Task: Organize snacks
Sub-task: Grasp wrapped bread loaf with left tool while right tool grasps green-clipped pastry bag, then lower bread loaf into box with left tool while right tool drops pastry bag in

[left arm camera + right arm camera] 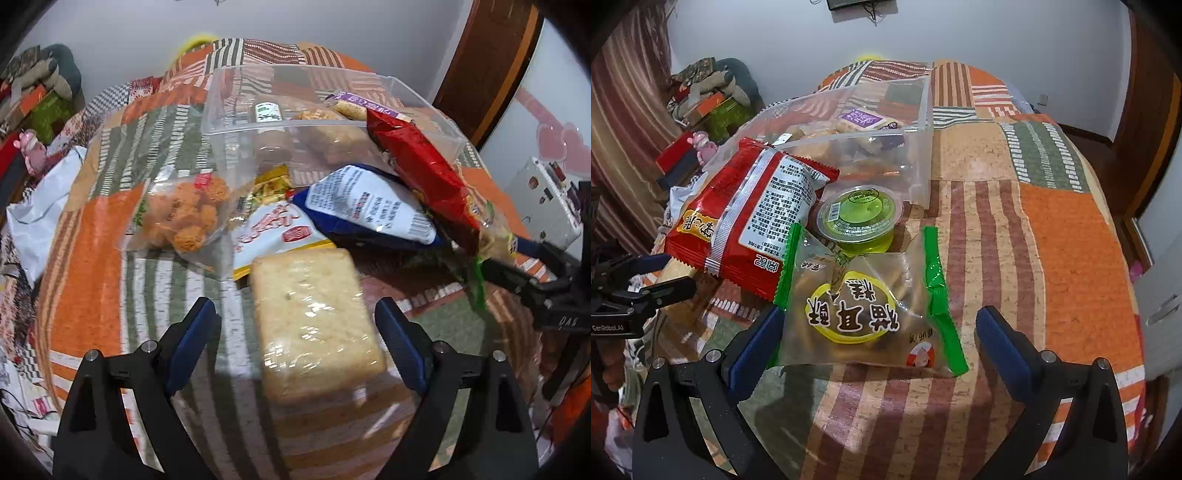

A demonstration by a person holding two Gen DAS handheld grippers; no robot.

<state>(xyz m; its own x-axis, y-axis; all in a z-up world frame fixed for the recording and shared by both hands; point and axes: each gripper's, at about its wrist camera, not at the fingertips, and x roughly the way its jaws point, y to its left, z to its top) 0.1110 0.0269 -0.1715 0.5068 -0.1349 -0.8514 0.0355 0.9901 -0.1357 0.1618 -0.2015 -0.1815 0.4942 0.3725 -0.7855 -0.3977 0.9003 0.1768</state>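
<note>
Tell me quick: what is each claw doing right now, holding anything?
Left claw: open, holding nothing; the cracker pack lies between its fingers.
Right claw: open, holding nothing; the green-edged cake packet lies between its fingers.

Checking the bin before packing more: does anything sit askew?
Yes: the red snack bag leans over the clear bin rim, half in and half out, resting on packets outside it instead of lying inside.

Mounted behind each gripper's fingers, angled steeply down, close over the patchwork tablecloth [92, 229] (fisheye both); sharing the clear bin [258, 125] and red packet [746, 206].
</note>
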